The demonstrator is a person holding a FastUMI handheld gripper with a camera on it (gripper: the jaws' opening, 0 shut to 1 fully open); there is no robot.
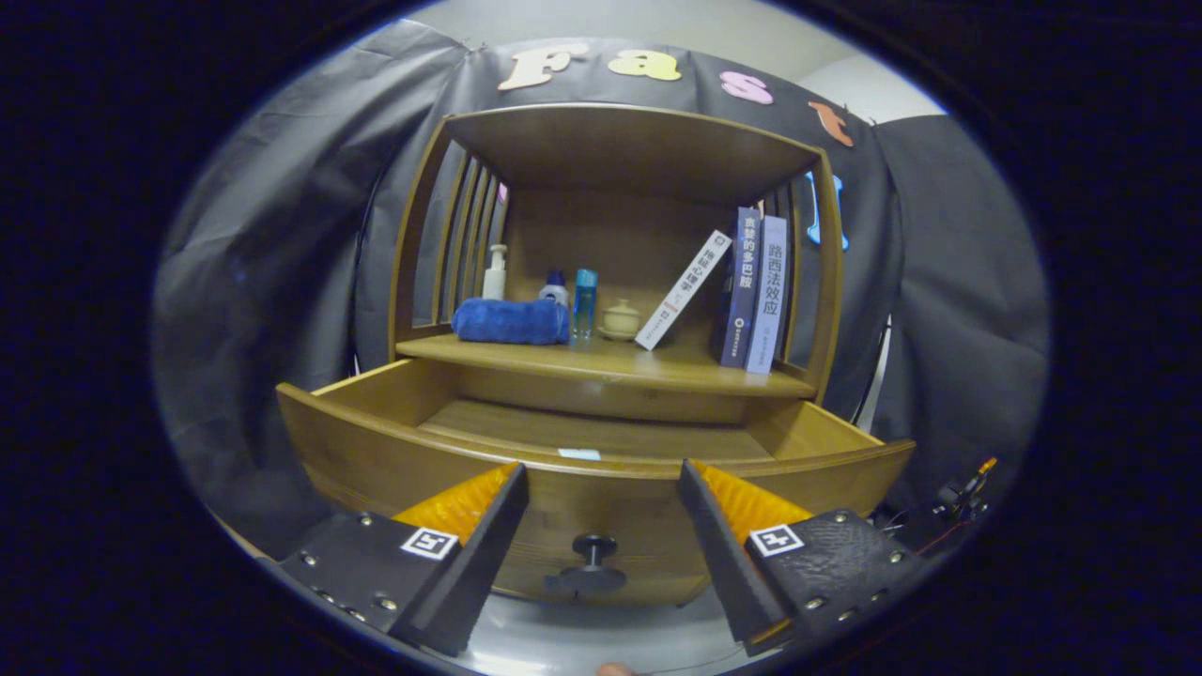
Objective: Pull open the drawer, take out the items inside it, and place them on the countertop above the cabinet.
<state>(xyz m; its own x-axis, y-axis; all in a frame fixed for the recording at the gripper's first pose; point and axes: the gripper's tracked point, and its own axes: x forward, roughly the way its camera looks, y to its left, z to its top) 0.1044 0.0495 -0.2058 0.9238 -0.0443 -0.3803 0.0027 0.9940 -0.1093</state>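
The raised drawer front (394, 460) is hiding the near drawer floor. The folded blue towel (510, 320) is partly covering the blue-capped bottle (554, 290) behind it.

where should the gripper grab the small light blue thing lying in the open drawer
Probably from straight above: the light blue item lies flat on the drawer floor just behind the front panel, so pinch its short edges. The gripper is open, hovering before the knob.
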